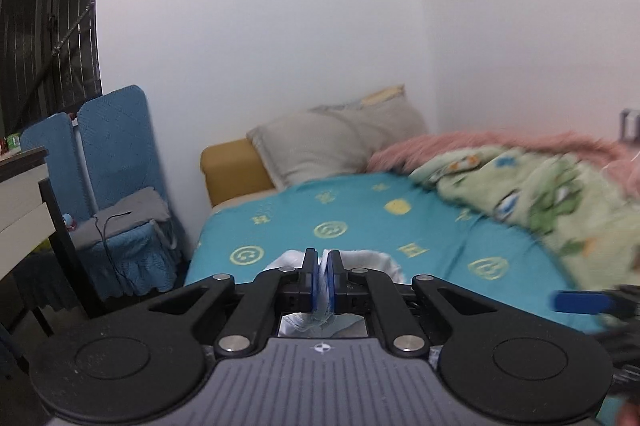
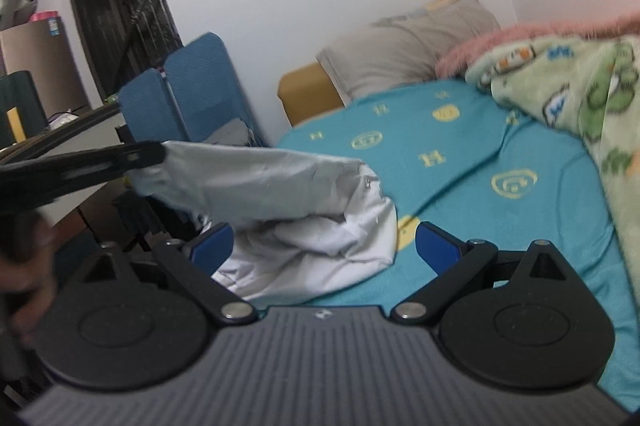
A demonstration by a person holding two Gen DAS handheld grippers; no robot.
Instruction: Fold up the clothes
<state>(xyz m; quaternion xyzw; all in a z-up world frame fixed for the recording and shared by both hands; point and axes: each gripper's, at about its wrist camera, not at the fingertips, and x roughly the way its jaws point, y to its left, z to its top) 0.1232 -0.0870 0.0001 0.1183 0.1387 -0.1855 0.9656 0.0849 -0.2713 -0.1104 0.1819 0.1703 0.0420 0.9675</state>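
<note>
A white garment [image 2: 280, 178] lies bunched on the teal bed sheet [image 2: 472, 194] near the bed's front left edge. My left gripper [image 1: 322, 260] is shut on a fold of this garment [image 1: 374, 260], and cloth shows between its blue pads. In the right wrist view the left gripper [image 2: 140, 154] comes in from the left and holds one edge of the garment lifted above the bed. My right gripper [image 2: 324, 244] stands open just before the garment's lower heap, and its blue pads [image 2: 436, 246] are apart from the cloth. One right pad [image 1: 576, 302] shows at the right edge of the left wrist view.
A green cartoon-print blanket [image 2: 580, 98] and a pink fluffy blanket [image 1: 500, 142] are heaped along the bed's right side. A grey pillow [image 1: 332, 142] leans on a yellow headboard [image 1: 232, 170]. Blue-covered chairs [image 1: 116, 162] and a desk [image 1: 24, 194] stand to the left.
</note>
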